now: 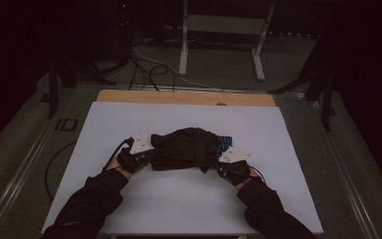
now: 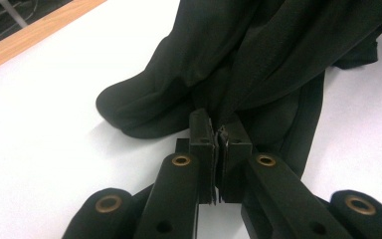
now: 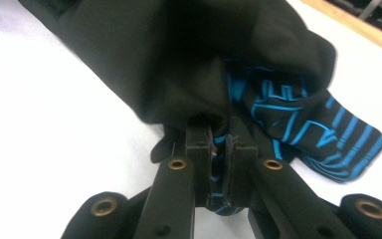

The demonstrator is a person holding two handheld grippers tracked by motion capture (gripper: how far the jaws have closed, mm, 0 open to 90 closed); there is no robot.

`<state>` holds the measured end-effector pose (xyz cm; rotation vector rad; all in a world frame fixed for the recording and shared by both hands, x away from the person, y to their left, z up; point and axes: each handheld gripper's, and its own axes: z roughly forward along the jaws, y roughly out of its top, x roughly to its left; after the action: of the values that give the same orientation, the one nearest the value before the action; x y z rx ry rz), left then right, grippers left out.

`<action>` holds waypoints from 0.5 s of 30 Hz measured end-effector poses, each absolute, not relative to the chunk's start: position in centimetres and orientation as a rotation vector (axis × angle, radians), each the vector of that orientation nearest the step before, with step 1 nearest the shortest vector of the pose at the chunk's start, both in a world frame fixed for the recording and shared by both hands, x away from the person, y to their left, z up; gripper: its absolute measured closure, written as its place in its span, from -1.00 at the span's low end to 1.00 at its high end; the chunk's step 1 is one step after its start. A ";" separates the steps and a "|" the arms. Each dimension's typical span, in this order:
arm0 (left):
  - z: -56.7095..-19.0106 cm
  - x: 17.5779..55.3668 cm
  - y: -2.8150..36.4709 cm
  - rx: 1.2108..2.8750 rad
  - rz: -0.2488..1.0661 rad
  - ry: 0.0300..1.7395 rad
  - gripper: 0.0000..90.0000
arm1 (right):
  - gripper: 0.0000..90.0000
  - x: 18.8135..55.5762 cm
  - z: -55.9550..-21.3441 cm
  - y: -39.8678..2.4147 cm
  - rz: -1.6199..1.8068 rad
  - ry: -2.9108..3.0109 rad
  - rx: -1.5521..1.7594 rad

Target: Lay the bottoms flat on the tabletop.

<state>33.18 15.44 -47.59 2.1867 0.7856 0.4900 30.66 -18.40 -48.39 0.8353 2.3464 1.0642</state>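
While level, left claw [image 2: 220, 133] clamps black garment [image 2: 258, 55] | right claw [image 3: 221, 135] likewise

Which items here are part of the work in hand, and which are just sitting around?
In use: black garment with blue-striped band; left tool and right tool, each shut on it; white table.
Lying about: cables and metal frame on the floor behind.
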 end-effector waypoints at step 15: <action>-46.6 30.7 18.1 2.187 0.510 0.790 0.95 | 0.93 27.5 -46.9 -22.5 1.085 2.309 0.844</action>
<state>30.72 18.13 -46.62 2.1867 0.7899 0.5102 27.51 -22.55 -46.86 0.8445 2.3085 1.0850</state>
